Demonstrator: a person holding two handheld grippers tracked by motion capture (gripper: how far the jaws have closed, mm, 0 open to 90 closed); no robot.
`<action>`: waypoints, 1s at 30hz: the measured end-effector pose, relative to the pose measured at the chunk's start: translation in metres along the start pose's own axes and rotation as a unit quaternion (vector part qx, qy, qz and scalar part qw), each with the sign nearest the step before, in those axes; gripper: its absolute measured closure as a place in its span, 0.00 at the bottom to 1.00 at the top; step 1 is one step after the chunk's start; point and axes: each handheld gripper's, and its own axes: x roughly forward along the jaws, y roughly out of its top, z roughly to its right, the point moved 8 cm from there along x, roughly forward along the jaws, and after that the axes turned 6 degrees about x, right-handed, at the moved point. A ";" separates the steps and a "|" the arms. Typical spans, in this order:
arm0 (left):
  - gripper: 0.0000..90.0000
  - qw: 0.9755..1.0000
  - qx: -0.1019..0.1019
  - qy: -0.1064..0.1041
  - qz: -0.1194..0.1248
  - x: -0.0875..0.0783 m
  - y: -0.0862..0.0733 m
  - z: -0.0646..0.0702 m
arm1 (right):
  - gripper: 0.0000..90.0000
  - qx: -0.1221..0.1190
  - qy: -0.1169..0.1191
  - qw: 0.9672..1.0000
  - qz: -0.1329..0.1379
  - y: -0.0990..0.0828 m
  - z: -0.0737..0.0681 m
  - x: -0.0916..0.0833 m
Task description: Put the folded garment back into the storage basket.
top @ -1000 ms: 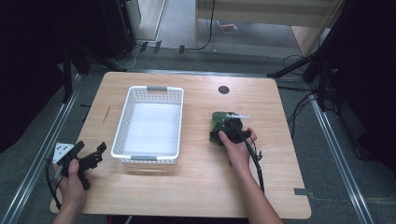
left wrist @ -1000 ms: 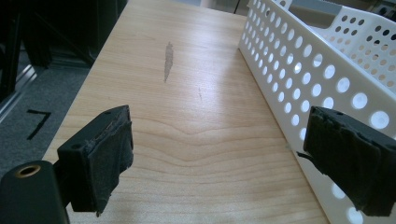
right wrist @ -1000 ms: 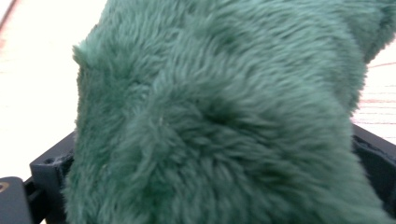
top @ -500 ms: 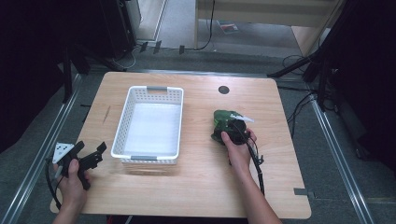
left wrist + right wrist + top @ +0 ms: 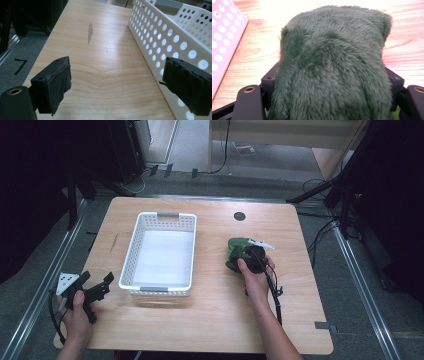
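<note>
The plush point(image 5: 239, 251), a dark green soft toy, sits on the right half of the counter point(image 5: 210, 320), between the white basket point(image 5: 131, 251) and the counter's right edge. The right claw point(image 5: 250, 259) comes at it from the person's side, and in the right gripper view the green fur point(image 5: 332, 67) bulges up between the two black jaws, which press into its flanks: the claw is closed on the toy, about as far as the stuffing allows. Whether the plush is lifted or still rests on the wood cannot be told. A white tag or strip point(image 5: 261, 243) sticks out from its far right side.

The relation that matters is toy to basket. The basket lies to the left of the plush, with a strip of bare wood between them, its long axis running away from the person. The nearer long wall is the one the toy would have to clear, so the move likely calls for a lift and then a leftward carry over that rim. The inside of the basket looks bare, with room to drop.

The left claw point(image 5: 95, 287) rests near the counter's front-left corner, just beside the basket's near-left corner. Its jaws stand wide apart with nothing between them, the perforated basket wall point(image 5: 175, 37) alongside its right jaw. The right hand point(image 5: 256, 282) is plainly the one placed for the work.
</note>
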 end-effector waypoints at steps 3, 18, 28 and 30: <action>0.10 1.000 -0.001 0.000 0.000 0.000 0.000 0.000 | 0.14 0.003 0.005 1.000 -0.010 -0.001 0.001 0.004; 0.10 1.000 0.000 0.000 0.000 0.000 0.000 0.000 | 0.15 -0.037 -0.035 0.997 -0.050 -0.009 0.000 0.033; 0.10 1.000 0.000 0.000 0.000 0.000 0.000 0.000 | 0.33 -0.022 -0.004 0.999 0.023 0.004 -0.012 0.012; 0.10 1.000 0.000 -0.001 0.000 0.000 0.000 0.000 | 0.33 -0.022 -0.001 0.999 0.031 0.007 -0.017 0.006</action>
